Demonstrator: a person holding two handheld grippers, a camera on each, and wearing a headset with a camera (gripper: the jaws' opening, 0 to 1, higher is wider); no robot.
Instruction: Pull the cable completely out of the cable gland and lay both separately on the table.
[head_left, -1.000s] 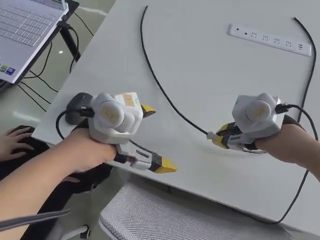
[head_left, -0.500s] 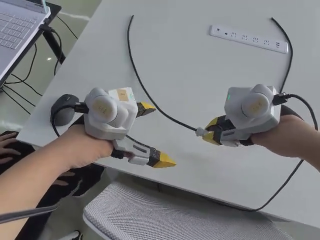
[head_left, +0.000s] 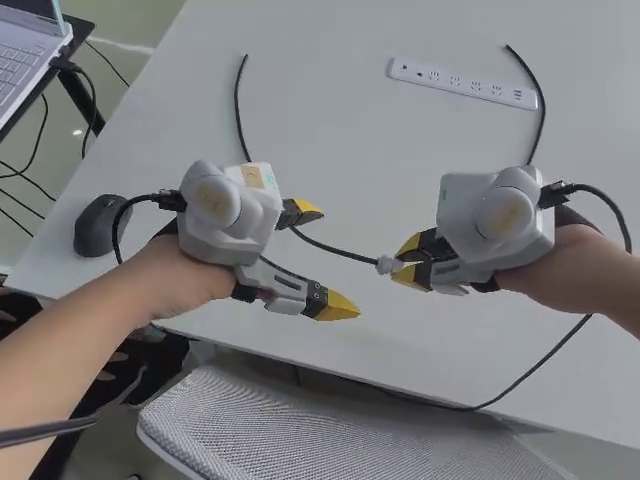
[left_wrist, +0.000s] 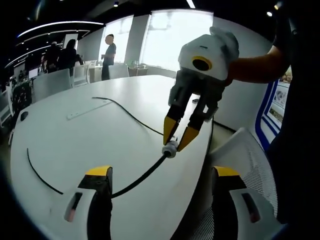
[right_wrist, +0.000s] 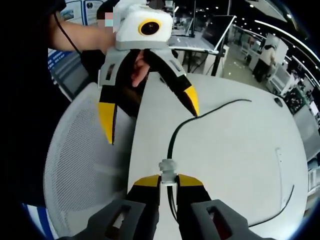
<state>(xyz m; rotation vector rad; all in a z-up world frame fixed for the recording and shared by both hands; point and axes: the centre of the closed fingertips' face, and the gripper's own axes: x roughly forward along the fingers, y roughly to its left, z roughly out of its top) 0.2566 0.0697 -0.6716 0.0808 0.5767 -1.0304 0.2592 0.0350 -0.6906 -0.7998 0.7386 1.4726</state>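
A small white cable gland (head_left: 384, 265) sits on the end of a long black cable (head_left: 262, 180), which curves away across the white table (head_left: 400, 150). My right gripper (head_left: 402, 262) is shut on the gland (right_wrist: 168, 171), holding it a little above the table near the front edge. My left gripper (head_left: 328, 260) faces it from the left with its yellow-tipped jaws wide open. In the left gripper view the cable (left_wrist: 142, 177) runs between those open jaws (left_wrist: 161, 172) without being gripped, up to the gland (left_wrist: 170, 149) in the right gripper (left_wrist: 178, 136).
A white power strip (head_left: 460, 82) with its black cord (head_left: 538, 100) lies at the back of the table. At the left edge sits a dark mouse (head_left: 95, 222). A laptop (head_left: 15, 55) stands on a side stand. A mesh chair (head_left: 300, 430) is below the front edge.
The left gripper has moved right, closer to the gland and astride the cable. The right gripper still holds the gland. The head camera has shifted.
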